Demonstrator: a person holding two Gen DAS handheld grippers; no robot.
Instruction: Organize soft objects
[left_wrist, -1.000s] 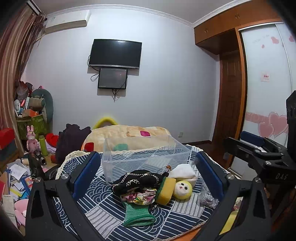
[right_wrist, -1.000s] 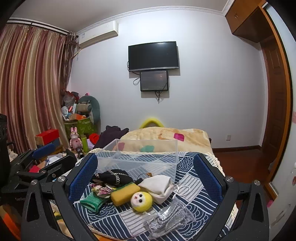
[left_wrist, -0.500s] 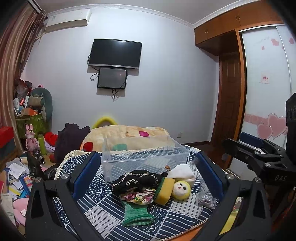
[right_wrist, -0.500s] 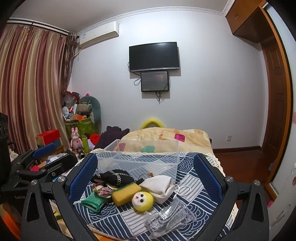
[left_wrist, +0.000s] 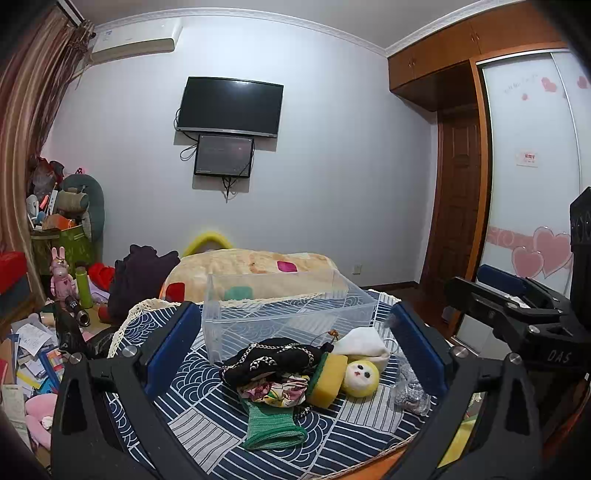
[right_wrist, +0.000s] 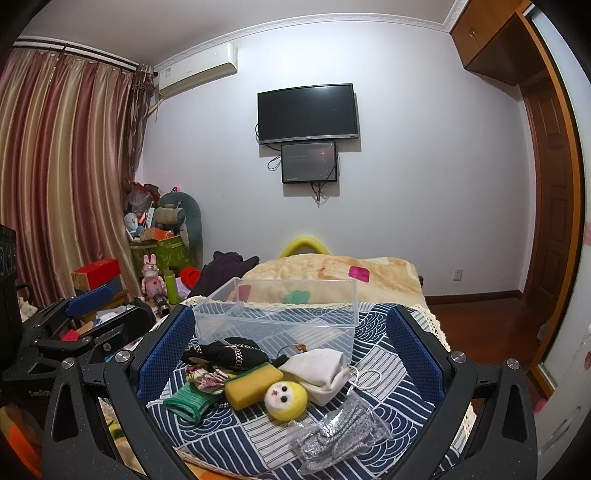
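Both of my hand-held grippers, left hand-held gripper and right hand-held gripper, hang spread and empty before the clear plastic bin; soft things heap just before it, black chain-trimmed cloth half-hiding floral fabric.

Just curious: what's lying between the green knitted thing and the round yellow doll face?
A yellow sponge, touching the doll face; the green knit piece sits on its other side. Clearest in the right wrist view.

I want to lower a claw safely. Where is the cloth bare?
The clear bin holds nothing. Bare cloth lies near of the green sock and right of the bin. Crowded: black fabric, sponge, yellow doll, white cloth.
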